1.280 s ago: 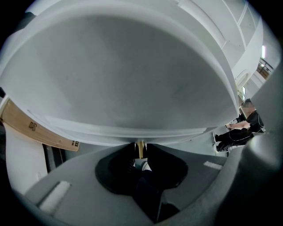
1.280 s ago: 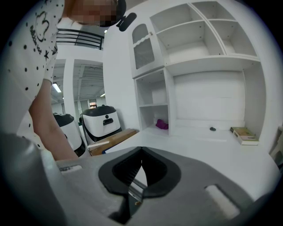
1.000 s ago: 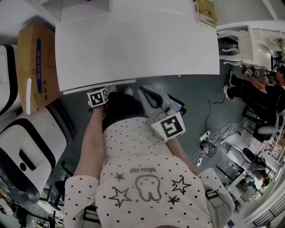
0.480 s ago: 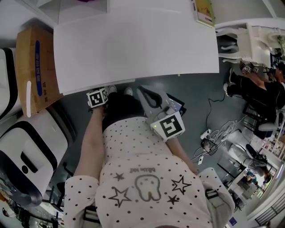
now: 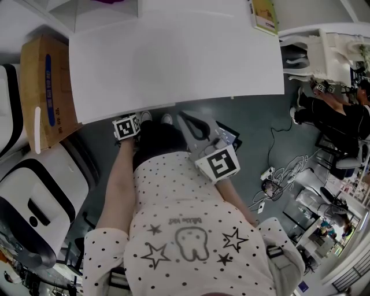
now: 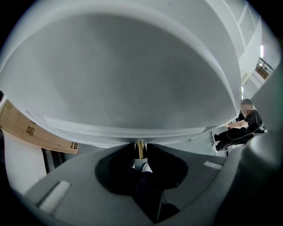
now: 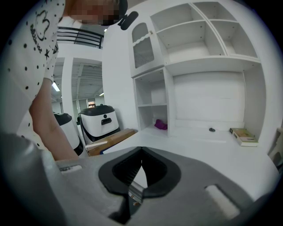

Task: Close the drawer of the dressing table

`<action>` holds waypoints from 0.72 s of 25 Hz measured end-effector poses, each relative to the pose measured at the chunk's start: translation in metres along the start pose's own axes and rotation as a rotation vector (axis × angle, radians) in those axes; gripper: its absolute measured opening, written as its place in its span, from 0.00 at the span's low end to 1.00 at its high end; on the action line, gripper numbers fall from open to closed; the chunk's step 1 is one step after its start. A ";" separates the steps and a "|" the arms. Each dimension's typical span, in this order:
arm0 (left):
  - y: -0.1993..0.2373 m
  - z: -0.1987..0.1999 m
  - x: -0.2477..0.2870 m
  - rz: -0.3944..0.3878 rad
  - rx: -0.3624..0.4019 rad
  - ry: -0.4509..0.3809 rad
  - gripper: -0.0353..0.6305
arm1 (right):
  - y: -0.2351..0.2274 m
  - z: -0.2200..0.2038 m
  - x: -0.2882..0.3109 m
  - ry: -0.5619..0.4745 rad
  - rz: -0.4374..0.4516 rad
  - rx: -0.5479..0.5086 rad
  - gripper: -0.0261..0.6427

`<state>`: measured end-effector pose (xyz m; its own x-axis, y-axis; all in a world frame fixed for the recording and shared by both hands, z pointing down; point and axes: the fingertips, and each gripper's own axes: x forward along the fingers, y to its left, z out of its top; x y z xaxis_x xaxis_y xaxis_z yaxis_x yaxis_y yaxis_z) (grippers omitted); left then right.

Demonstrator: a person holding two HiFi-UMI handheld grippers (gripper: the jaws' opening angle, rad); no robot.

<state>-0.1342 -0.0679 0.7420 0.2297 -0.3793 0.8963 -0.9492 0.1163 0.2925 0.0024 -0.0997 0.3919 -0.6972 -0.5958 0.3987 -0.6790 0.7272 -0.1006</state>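
The white dressing table (image 5: 173, 58) fills the upper head view. Its drawer front (image 6: 132, 84) spreads across the left gripper view, curved and pale, with a small gold knob (image 6: 140, 148) at its lower edge. My left gripper (image 6: 140, 151) is shut on that knob, one dark jaw on each side; in the head view only its marker cube (image 5: 126, 126) shows at the table's front edge. My right gripper (image 5: 186, 119) hangs in front of the table edge, shut on nothing; in its own view the right gripper (image 7: 141, 149) has its tips touching above the tabletop (image 7: 212, 154).
A cardboard box (image 5: 49, 87) leans left of the table, with white machines (image 5: 34, 196) beside it. A book (image 5: 267, 16) lies at the table's far right corner. Shelves (image 7: 199, 44) rise behind, holding a purple thing (image 7: 160, 125). Cables (image 5: 277, 179) and a seated person (image 5: 335, 115) are at right.
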 end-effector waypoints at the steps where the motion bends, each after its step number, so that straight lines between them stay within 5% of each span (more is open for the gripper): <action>1: 0.000 0.000 0.000 0.000 0.000 0.000 0.18 | 0.000 0.000 0.000 0.000 0.000 0.001 0.03; 18: 0.000 0.007 0.003 0.008 -0.009 -0.005 0.18 | -0.006 0.002 0.004 0.002 0.000 -0.002 0.03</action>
<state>-0.1353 -0.0751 0.7424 0.2215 -0.3826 0.8970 -0.9489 0.1274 0.2887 0.0034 -0.1074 0.3924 -0.6968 -0.5949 0.4007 -0.6784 0.7281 -0.0986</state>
